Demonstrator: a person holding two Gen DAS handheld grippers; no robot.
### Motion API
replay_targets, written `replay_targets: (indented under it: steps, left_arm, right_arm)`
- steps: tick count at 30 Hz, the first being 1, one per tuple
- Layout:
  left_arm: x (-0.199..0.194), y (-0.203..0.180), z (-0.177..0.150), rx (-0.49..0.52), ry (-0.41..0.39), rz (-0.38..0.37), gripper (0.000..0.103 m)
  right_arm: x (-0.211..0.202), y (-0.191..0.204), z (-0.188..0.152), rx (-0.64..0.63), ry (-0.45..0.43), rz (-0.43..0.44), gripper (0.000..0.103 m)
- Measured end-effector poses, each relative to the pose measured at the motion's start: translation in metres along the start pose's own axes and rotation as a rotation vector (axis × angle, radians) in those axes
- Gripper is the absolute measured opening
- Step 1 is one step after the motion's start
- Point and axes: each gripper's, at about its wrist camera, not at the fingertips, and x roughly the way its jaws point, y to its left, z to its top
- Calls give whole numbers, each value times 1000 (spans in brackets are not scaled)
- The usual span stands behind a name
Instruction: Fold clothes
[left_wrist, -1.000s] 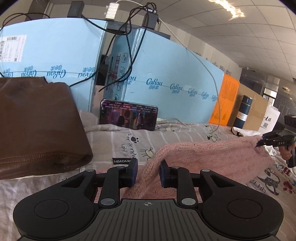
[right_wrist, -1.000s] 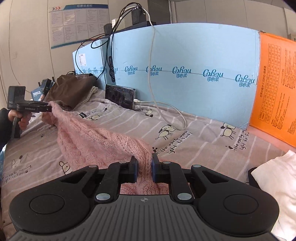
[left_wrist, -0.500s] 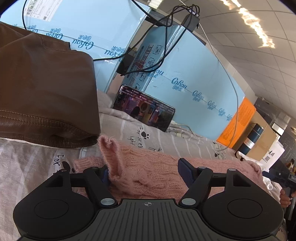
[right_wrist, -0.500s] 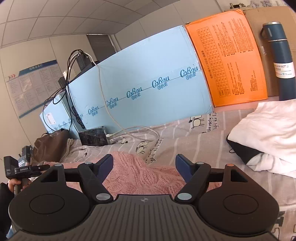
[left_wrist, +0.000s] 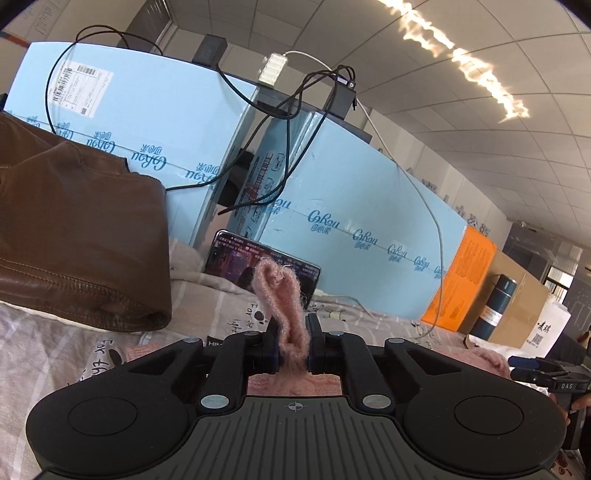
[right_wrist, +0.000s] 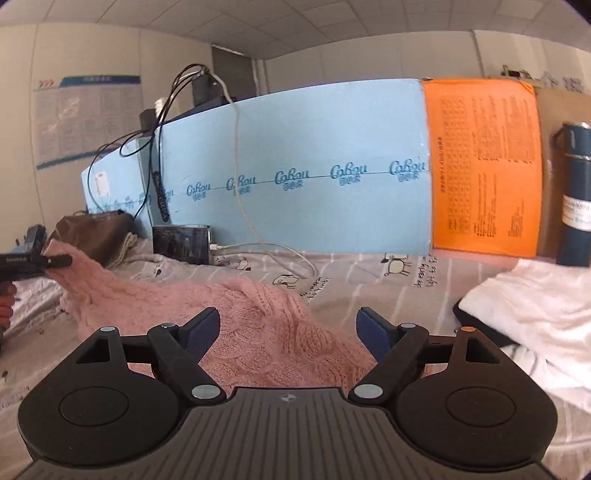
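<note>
A pink knitted sweater lies spread on the striped printed bedsheet. My left gripper is shut on a fold of the pink sweater, which sticks up between the fingers. In the right wrist view the left gripper holds the sweater's far left corner, lifted off the sheet. My right gripper is open, its fingers wide apart just above the sweater's near edge. It also shows at the right edge of the left wrist view.
A brown leather jacket lies folded at the left. A phone leans against blue foam boards. A white garment, a blue flask, an orange sheet and a cardboard box are at the right.
My left gripper opened, then shut on a fold of the sweater's corner and lifted it. My right gripper opened, let go of the sweater and stays open above it.
</note>
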Motion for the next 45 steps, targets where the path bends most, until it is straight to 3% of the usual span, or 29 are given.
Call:
replay_targets:
  steps: [3, 7, 9, 10, 11, 16, 18, 20, 24, 27, 29, 32, 34, 37, 40, 45]
  left_arm:
    - [-1, -1, -4, -7, -5, 21, 11]
    - [-6, -3, -4, 1, -26, 26, 11]
    - [-9, -3, -5, 6, -35, 31, 11]
    - [-10, -3, -6, 8, -40, 28, 11]
    - [-12, -3, -6, 9, -46, 22, 11]
    - [-29, -6, -4, -4, -122, -16, 11]
    - [-33, -4, -5, -19, -134, 6, 11]
    - [-36, -1, -5, -33, -138, 43, 11]
    - [-26, 2, -6, -24, -85, 130, 11]
    - [-13, 0, -8, 36, -39, 179, 11]
    - [-5, 3, -8, 32, -5, 195, 11]
    - [4, 14, -9, -16, 53, 223, 12]
    - [5, 20, -11, -50, 69, 232, 12]
    - [4, 23, -12, -76, 67, 229, 12]
    - [4, 23, -12, -76, 69, 225, 12]
    - [3, 24, -10, -87, 60, 232, 12]
  right_arm:
    - [32, 11, 18, -150, 88, 104, 80]
    - [71, 4, 31, -133, 170, 168, 77]
    - [80, 0, 31, -82, 210, 222, 50]
    - [79, 1, 30, -93, 220, 246, 24]
    - [78, 3, 30, -108, 228, 270, 20]
    - [44, -1, 39, -69, 225, 442, 14]
    - [28, -5, 49, -17, 216, 575, 14]
    - [29, -10, 53, 23, 251, 634, 14]
    - [62, -14, 51, 26, 382, 530, 15]
    - [87, -16, 46, 6, 412, 450, 21]
    - [98, -20, 43, 9, 410, 407, 40]
    - [97, -22, 45, 9, 354, 333, 64]
    - [81, -22, 47, 11, 280, 283, 66]
    - [44, -21, 46, 41, 127, 222, 83]
    - [7, -19, 31, 92, 40, 149, 84]
    - [-12, -24, -2, 144, 72, 24, 84]
